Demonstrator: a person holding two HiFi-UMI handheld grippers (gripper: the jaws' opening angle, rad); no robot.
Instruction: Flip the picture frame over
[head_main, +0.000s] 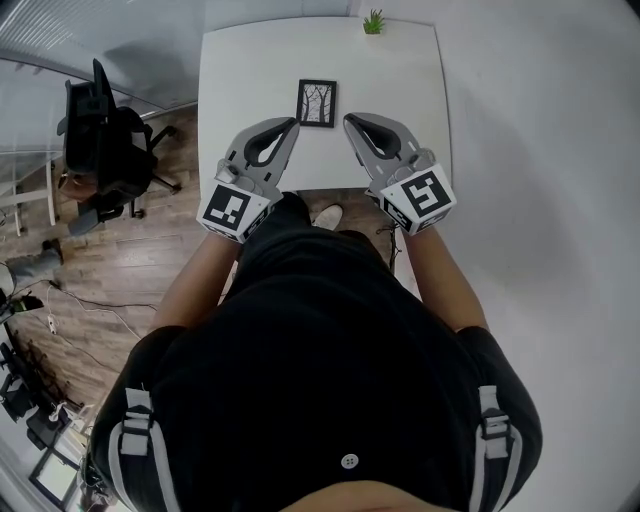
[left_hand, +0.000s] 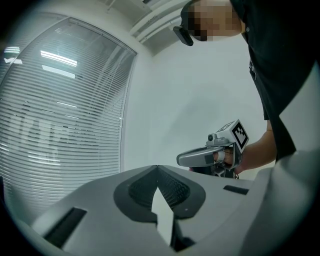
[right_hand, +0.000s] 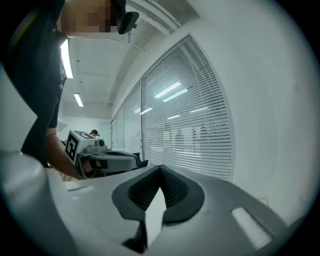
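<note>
A small black picture frame (head_main: 317, 102) with a tree drawing lies face up on the white table (head_main: 240, 70), about midway across it. My left gripper (head_main: 292, 124) is held over the table's near edge, just left of and nearer than the frame, shut and empty. To the frame's right my right gripper (head_main: 349, 121) is also shut with nothing in it. Both tips stop short of the frame without touching it. Each gripper view looks level across the room: the left gripper view shows my right gripper (left_hand: 181, 160), the right gripper view shows my left gripper (right_hand: 144, 161). Neither shows the frame.
A small green potted plant (head_main: 373, 21) stands at the table's far edge. A black office chair (head_main: 105, 145) sits on the wooden floor to the left. A white wall runs along the right side. Window blinds (right_hand: 185, 130) line one side of the room.
</note>
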